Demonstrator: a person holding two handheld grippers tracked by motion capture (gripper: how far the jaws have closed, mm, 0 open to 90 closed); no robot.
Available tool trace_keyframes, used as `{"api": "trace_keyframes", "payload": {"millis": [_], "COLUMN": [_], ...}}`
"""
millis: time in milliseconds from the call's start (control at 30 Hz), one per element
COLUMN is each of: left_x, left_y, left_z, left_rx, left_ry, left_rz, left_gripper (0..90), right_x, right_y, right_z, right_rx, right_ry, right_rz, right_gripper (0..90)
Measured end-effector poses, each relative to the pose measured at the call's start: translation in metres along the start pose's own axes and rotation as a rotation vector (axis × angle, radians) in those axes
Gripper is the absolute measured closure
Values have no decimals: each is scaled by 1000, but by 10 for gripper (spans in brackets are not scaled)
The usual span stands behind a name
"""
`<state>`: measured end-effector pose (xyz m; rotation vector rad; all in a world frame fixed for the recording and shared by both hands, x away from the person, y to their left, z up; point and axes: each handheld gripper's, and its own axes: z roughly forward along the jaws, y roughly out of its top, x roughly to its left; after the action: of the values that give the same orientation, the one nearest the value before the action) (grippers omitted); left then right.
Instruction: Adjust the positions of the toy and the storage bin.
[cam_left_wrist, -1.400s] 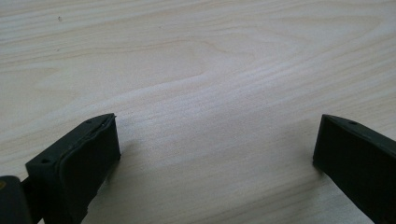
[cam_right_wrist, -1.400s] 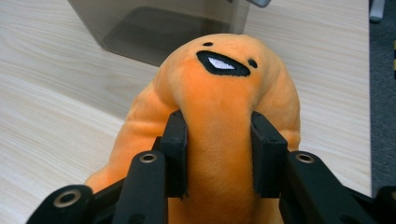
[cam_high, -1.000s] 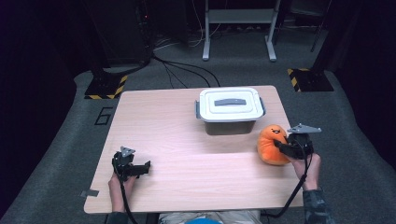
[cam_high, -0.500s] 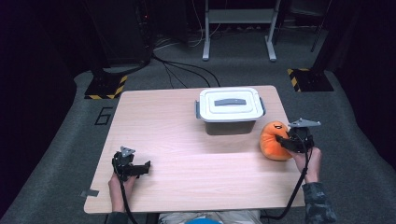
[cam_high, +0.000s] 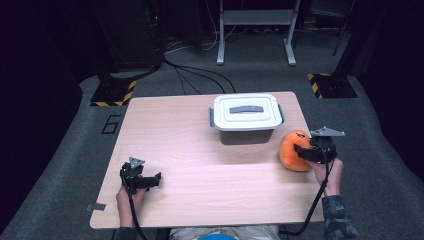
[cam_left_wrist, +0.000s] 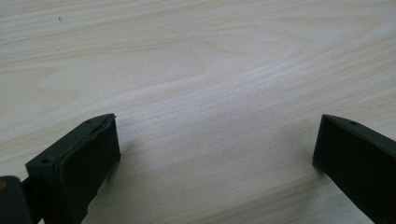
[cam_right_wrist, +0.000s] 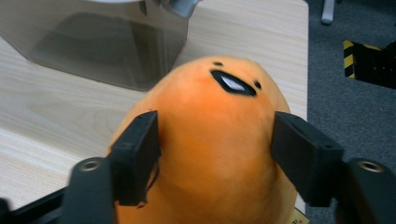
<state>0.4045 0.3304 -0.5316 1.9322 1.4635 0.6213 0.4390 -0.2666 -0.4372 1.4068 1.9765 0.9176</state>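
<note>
An orange egg-shaped plush (cam_high: 292, 150) with a small black face (cam_right_wrist: 232, 83) rests on the table near its right edge, just right of the lidded box. My right gripper (cam_high: 301, 153) reaches it from the right. Its jaws have just been opening, and they now stand apart on either side of the plush (cam_right_wrist: 219, 154), which fills the gap between them (cam_right_wrist: 215, 123). My left gripper (cam_high: 156, 179) rests low over bare wood at the front left, open with nothing between its jaws (cam_left_wrist: 217, 135).
A grey plastic box with a white clip-on lid (cam_high: 246, 115) stands at the back centre of the wooden table (cam_high: 190, 145), and its wall is close ahead in the right gripper view (cam_right_wrist: 102, 42). Dark carpet, cables and stand feet surround the table.
The plush and the right gripper have shifted slightly away from the table's front edge. The left hand and gripper have not moved.
</note>
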Motion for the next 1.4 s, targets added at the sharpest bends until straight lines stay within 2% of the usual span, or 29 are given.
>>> {"api": "trace_keyframes", "payload": {"millis": [100,200,433,600,767,800,900,933,967,1000,1067,1133,1167,1200,1400], "left_x": [0,0,0,0,0,0,0,0,0,0,0,0,0,0,-1], "left_y": [0,0,0,0,0,0,0,0,0,0,0,0,0,0,0], "left_z": [0,0,0,0,0,0,0,0,0,0,0,0,0,0,0], "left_rx": [0,0,0,1,0,0,2,2,2,1,2,3,3,3,2], "left_ry": [0,0,0,1,0,1,0,0,0,-1,-1,-1,-1,-1,6], "left_rz": [0,0,-1,-1,-3,-1,-4,-3,-3,-3,-1,0,0,0,-9], "left_gripper": [2,2,2,2,2,2,2,2,2,2,2,2,2,2,2], "right_x": [-1,-2,2,9,19,25,32,41,41,51,59,70,70,79,100], "right_y": [1,0,-11,-19,-24,-28,-31,-35,-35,-40,-44,-49,-49,-54,-65], "right_z": [-6,-12,-22,-34,-41,-43,-44,-45,-45,-45,-45,-43,-43,-39,-21], "right_rx": [-5,-21,-40,-44,-57,-63,-66,-69,-69,-74,-104,-107,-107,-95,-57], "right_ry": [5,25,82,139,165,182,196,211,211,226,233,251,251,269,322], "right_rz": [12,29,60,41,15,11,4,-14,-14,-22,-34,-41,-41,-58,-96], "right_gripper": [206,161,135,98,66,56,52,44,44,43,43,37,37,26,12]}}
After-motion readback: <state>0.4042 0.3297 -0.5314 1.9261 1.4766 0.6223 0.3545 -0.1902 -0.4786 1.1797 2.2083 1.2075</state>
